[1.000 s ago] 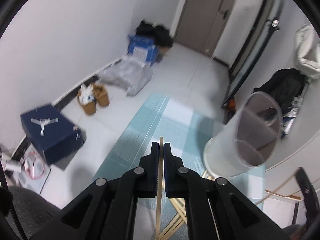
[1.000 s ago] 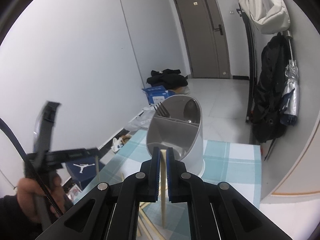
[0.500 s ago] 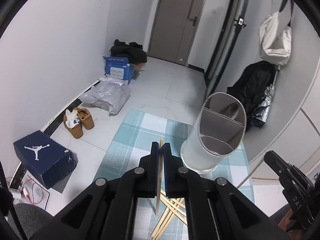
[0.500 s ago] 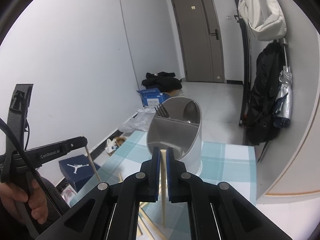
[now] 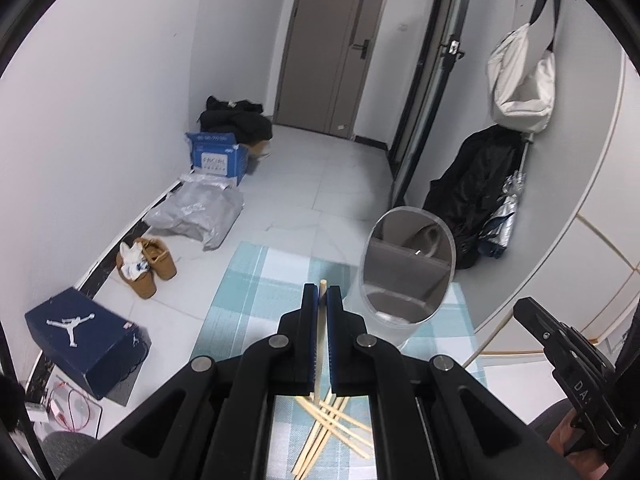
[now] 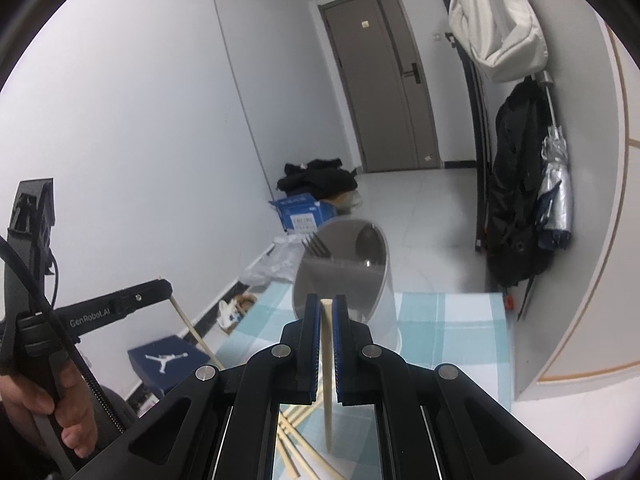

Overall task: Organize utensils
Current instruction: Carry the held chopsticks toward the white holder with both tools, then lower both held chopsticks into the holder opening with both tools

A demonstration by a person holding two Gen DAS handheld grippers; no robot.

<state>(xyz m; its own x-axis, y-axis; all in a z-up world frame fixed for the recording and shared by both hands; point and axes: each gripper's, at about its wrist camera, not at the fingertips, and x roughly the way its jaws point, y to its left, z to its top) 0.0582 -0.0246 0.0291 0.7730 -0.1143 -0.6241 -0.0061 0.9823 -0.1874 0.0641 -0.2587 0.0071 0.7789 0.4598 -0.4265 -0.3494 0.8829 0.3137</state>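
As each slim pale wooden chopstick is light, stiff and slippery, one is pinched near its top by each pair of tongs beside the grey cylindrical holder.

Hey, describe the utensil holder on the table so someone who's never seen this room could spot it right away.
Find the table with the teal-and-white checked cloth in the white-walled hallway room. At its far end, beyond the loose pile of wooden chopsticks, stands the utensil holder: a pale grey upright cylinder, divided inside, with a fork and spoon in the back compartment. Nothing else on the cloth stands upright.
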